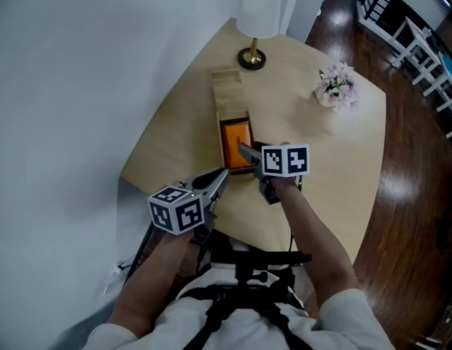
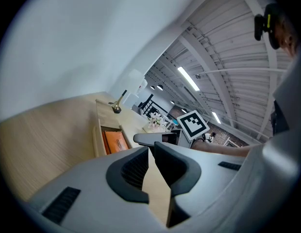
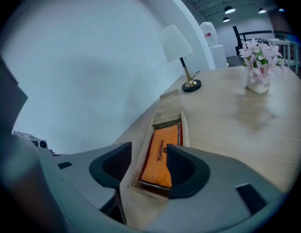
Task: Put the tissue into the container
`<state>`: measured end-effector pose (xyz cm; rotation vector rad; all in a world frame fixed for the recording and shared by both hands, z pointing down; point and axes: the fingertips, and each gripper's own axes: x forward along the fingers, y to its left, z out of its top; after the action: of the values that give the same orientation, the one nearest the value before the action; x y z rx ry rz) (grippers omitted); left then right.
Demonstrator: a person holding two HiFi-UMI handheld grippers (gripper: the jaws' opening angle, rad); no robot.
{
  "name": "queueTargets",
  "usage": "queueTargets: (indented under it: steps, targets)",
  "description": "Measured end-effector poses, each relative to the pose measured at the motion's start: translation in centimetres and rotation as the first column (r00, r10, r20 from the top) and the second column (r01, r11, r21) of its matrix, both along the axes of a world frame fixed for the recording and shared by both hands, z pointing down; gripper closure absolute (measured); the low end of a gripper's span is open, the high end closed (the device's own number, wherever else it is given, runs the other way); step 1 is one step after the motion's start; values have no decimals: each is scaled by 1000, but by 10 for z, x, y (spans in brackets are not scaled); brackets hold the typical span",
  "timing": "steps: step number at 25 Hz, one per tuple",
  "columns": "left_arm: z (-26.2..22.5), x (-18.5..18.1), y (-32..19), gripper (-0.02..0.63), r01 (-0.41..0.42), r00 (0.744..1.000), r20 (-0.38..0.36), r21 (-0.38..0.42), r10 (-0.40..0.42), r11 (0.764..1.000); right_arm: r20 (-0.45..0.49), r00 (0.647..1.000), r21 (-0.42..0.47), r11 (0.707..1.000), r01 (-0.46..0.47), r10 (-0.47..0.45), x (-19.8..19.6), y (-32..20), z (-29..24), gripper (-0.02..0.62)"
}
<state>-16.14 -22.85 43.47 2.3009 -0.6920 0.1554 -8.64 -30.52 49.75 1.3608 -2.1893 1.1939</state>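
1. Right gripper (image 3: 147,155), jaws apart and empty; the orange tissue pack (image 1: 236,143) lies just ahead, inside the wooden container (image 1: 228,93).
2. Left gripper (image 1: 219,179), jaws together, sits beside it.
3. Further ahead on the bench (image 1: 324,173): lamp (image 1: 257,20), flowers (image 1: 337,84) rightward.

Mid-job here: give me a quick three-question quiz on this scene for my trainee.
1. True or false: the orange pack lies inside the box.
2. Which stands nearer the box? A: lamp. B: flowers.
3. Fill in: the right tongs are ____ (open or shut).
Key: 1 true; 2 A; 3 open.
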Motion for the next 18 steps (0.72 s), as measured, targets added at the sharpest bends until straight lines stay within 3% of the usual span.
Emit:
queueTargets:
  steps: [12,18]
  targets:
    - [-10,9,4,583,-63,994,-88,13,64,998,-112,989,102,991,-89,101,27,10,-23,503]
    - [-21,18,12,583,-50,995,-82,34,53,998,-105,990,129,988,-82,95,38,24,-38,506]
